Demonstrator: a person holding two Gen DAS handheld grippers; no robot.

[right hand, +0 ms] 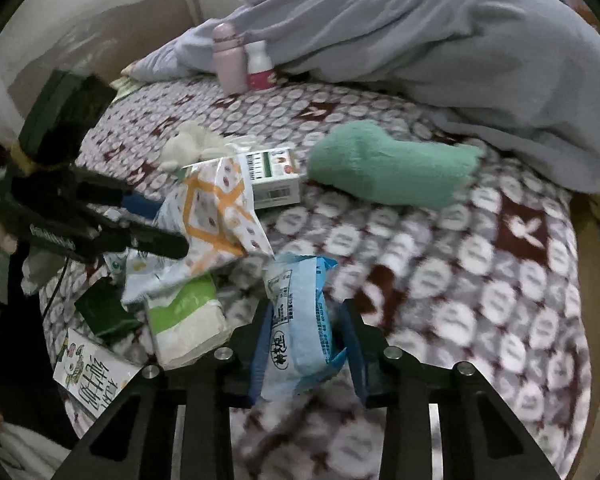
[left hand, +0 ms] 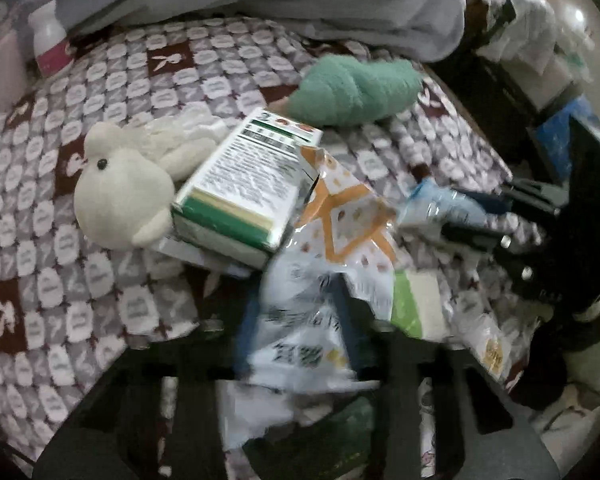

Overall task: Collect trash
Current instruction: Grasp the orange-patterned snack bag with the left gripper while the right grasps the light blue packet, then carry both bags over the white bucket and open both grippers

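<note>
Here, the right hand-held gripper (right hand: 306, 338) is clenched on a light blue wrapper (right hand: 300, 320), its blue-padded fingers (right hand: 260, 344) pressing the packet's sides so it stands upright between them, above a bed (right hand: 480, 272) covered in a grey and maroon patterned blanket. To its left, the left hand-held gripper (right hand: 172, 226) reaches in from the side and grips a white snack bag with orange lines (right hand: 216, 216); in its own blurred view the bag (left hand: 332, 240) appears pinched between the fingers, though the fingertips are hidden behind it. Just below that bag lie a green and white packet (right hand: 188, 320), a dark green card (right hand: 104, 312) and a white carton with printed characters (right hand: 92, 380). Behind the bag sits a green and white box (right hand: 274, 180), resting partly against a cream stuffed toy (left hand: 120, 188). A rolled green towel (right hand: 388, 168) lies near the box, to the right. Farther back, a pink bottle (right hand: 230, 60) and a white bottle with a pink label (right hand: 260, 66) stand side by side against a rumpled grey duvet (right hand: 440, 40).
</note>
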